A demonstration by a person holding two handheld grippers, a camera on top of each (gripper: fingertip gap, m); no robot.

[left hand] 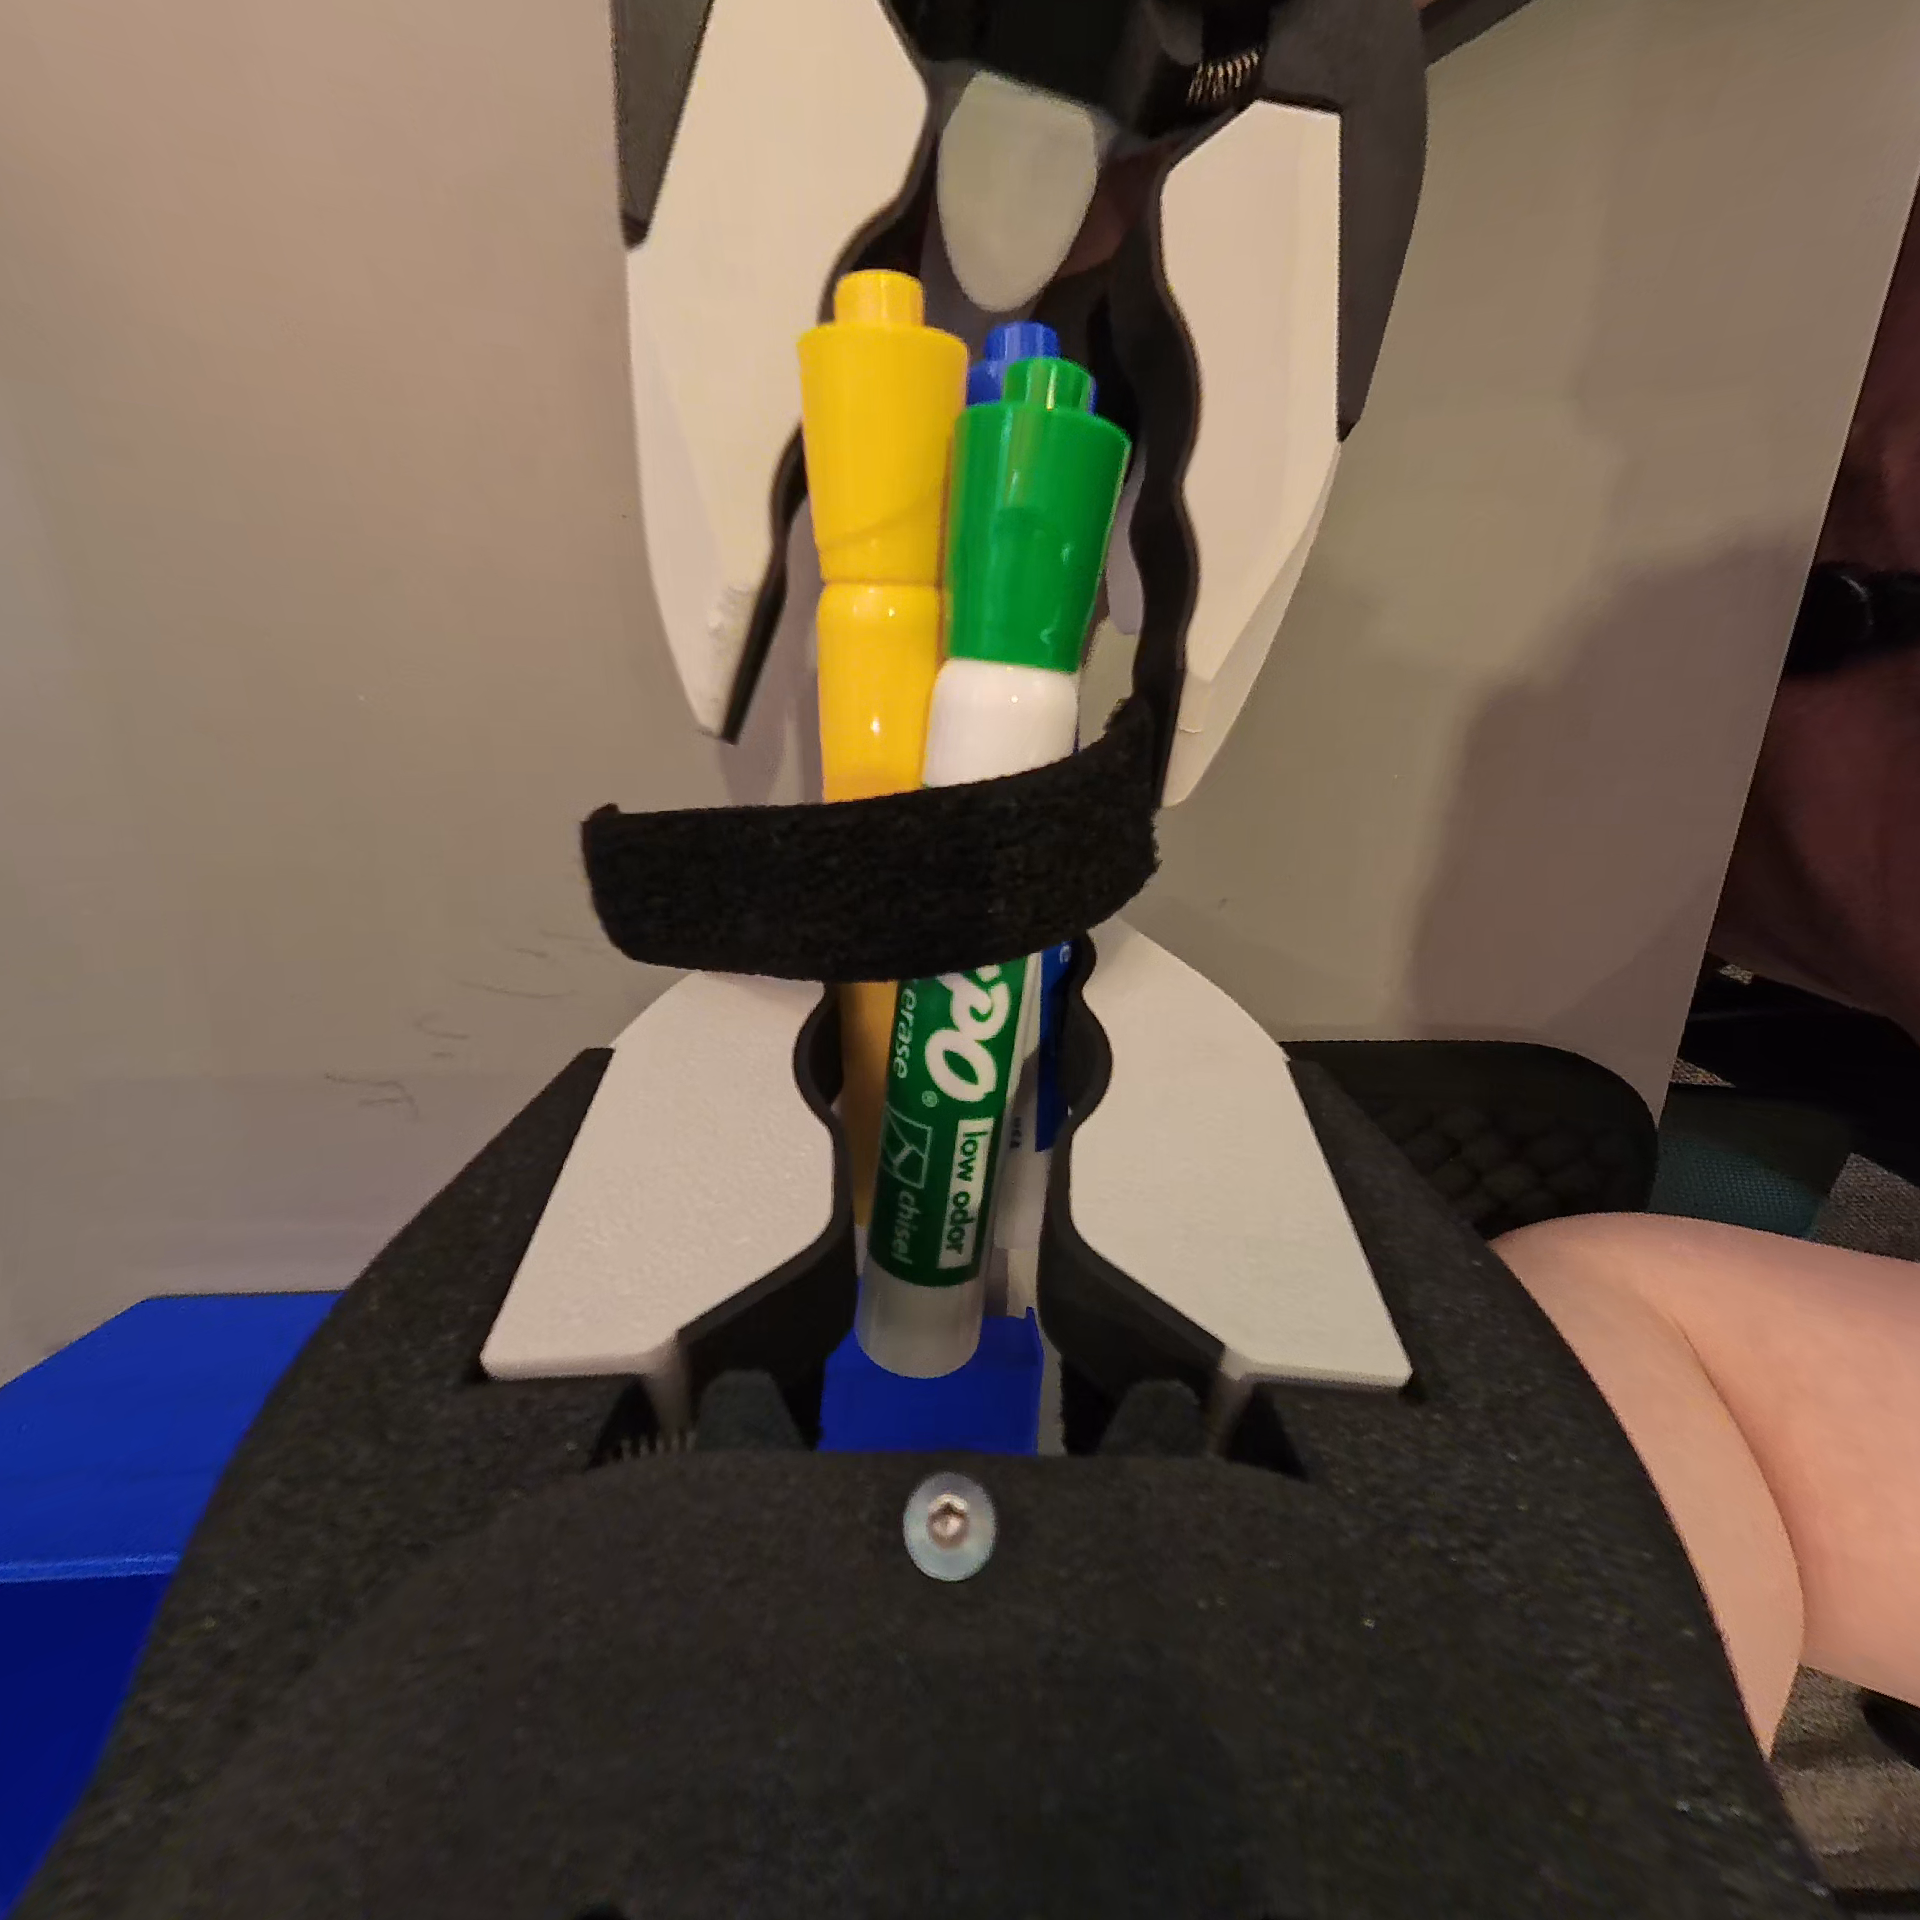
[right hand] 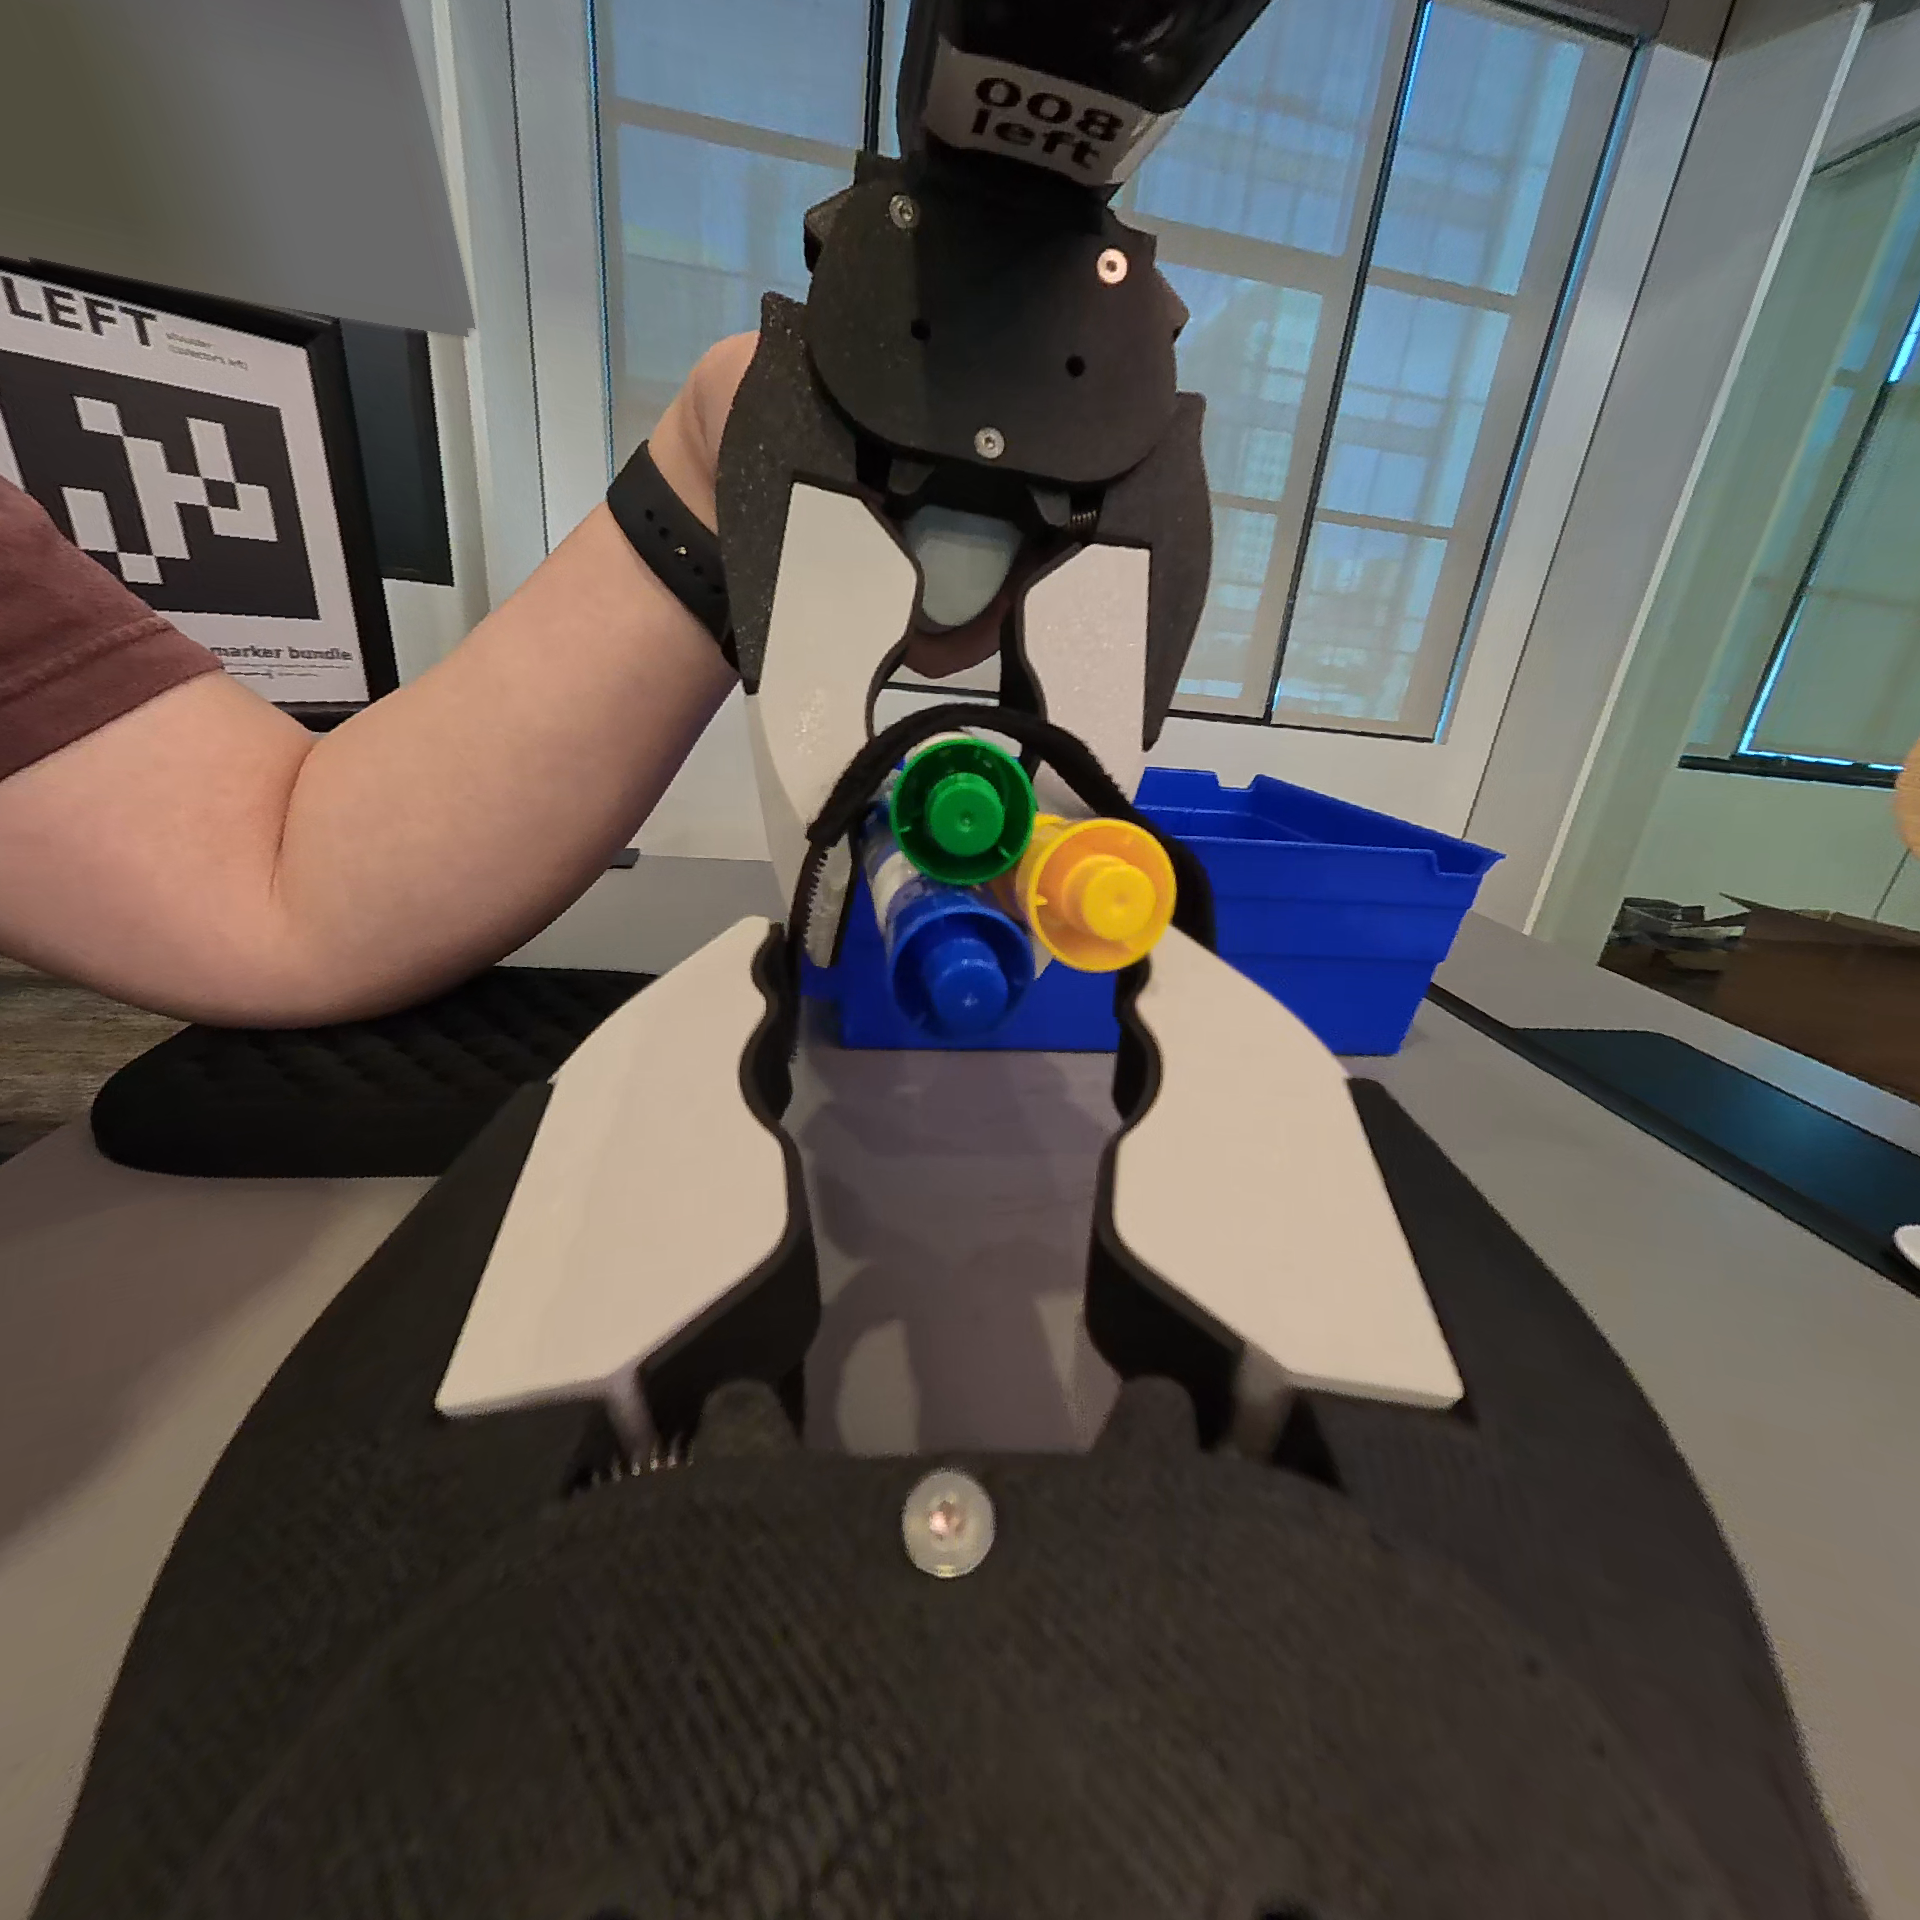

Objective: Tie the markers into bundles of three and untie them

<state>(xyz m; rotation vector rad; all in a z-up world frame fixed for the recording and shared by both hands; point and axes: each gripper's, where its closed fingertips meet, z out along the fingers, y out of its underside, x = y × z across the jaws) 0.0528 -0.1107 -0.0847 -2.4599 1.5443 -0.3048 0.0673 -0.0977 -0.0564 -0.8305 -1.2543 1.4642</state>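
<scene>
**While the strap hangs loose, the bundle is neither tied nor freed**

As the left gripper pinches the green marker, yellow marker and blue marker by their barrels above the table, the right gripper stands spread about their caps, one finger beside the black hook-and-loop strap. We find that strap looped slackly round all three. We cannot tell wrapping from unwrapping. Either way, we judge the right jaws must next pinch the strap's free end. Green print marks the green barrel; a blue bin sits behind, and a framed coded sign bears print.
</scene>
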